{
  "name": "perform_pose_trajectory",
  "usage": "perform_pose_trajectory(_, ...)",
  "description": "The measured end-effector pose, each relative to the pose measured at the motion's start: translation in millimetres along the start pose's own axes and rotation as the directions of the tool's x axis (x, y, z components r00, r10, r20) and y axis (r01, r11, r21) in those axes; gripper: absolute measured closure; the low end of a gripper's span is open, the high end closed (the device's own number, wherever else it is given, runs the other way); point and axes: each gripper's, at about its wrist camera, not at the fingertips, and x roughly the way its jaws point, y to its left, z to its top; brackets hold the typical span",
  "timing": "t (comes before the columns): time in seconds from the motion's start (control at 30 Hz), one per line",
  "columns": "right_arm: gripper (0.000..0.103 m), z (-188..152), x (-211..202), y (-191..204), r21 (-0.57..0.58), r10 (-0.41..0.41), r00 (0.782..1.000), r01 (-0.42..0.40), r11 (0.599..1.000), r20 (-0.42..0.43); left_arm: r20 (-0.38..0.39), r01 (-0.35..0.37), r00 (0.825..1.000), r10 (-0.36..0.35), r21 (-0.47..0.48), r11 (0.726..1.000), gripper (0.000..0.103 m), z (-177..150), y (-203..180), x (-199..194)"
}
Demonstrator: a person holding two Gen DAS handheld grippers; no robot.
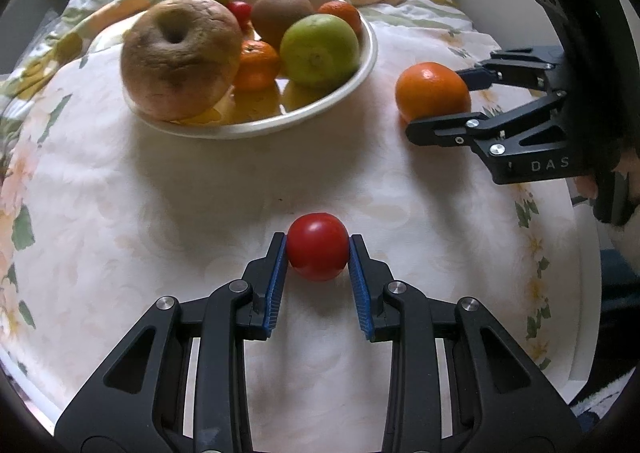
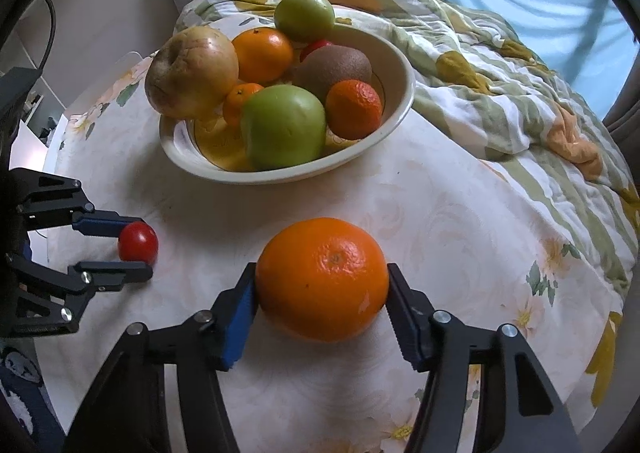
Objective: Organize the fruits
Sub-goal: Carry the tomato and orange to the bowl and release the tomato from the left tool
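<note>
Left gripper [image 1: 318,249] sits low over the floral tablecloth [image 1: 160,221], blue pads [image 1: 276,285] pressed on both sides of a small red tomato [image 1: 318,251] that rests on the cloth at the near middle of the table. Right gripper [image 2: 322,285] clamps a big orange [image 2: 322,279] the same way, both pads touching its sides, orange sitting on the cloth; in the left wrist view it is to the right of the bowl. Cream bowl [image 1: 370,53] stands further back, apart from both held fruits. Inside it: a large browned apple [image 1: 180,57] against the left rim, a green apple [image 1: 320,51] at the near right, a kiwi [image 1: 282,15] behind it, a mandarin [image 1: 256,63] between the two apples, another mandarin [image 1: 342,13] at the far right rim, a small red fruit [image 1: 239,10] mostly hidden. Second green apple [image 2: 304,15] at the bowl's far edge; cannot tell whether it is in or behind. Rumpled striped blanket [image 2: 500,65] lies beyond the bowl and to the right.
</note>
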Motion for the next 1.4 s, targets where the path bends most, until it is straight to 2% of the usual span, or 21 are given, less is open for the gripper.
perform_pose_trajectory(0.3, 0.047, 4.6, -30.9, 6.9, 0.050, -0.010, 0.998, 0.007, 0.999, 0.058, 0.055, -0.015, 0.998, 0.016, -0.007, 1.000, 0.066, 6.4, 11.4, -27.1)
perform_pose_trajectory(0.63, 0.047, 23.9, -90.2, 25.5, 0.105, -0.068, 0.987, 0.053, 0.993, 0.148, 0.176, -0.038, 0.984, 0.033, 0.025, 0.999, 0.065, 32.7, 31.0, -83.3)
perform_pose_trajectory(0.8, 0.047, 39.0, -114.0, 37.4, 0.138, -0.118, 0.977, 0.094, 0.986, 0.177, 0.231, -0.020, 0.973, 0.008, 0.049, 0.999, 0.066, 50.4, 43.6, -105.9)
perform_pose_trajectory(0.97, 0.047, 53.9, -130.0, 48.2, 0.181, -0.175, 0.965, 0.140, 0.973, 0.195, 0.270, 0.027, 0.962, -0.049, 0.086, 0.996, 0.065, 76.1, 60.2, -121.2)
perform_pose_trajectory(1.13, 0.047, 73.5, -133.4, 57.7, 0.250, -0.222, 0.953, 0.168, 0.954, 0.204, 0.269, 0.068, 0.957, -0.105, 0.142, 0.987, 0.065, 105.1, 81.2, -122.5)
perform_pose_trajectory(1.4, 0.047, 86.7, -113.1, 59.6, 0.396, -0.292, 0.936, 0.198, 0.897, 0.194, 0.166, 0.161, 0.964, -0.207, 0.254, 0.954, 0.065, 151.1, 99.9, -83.4)
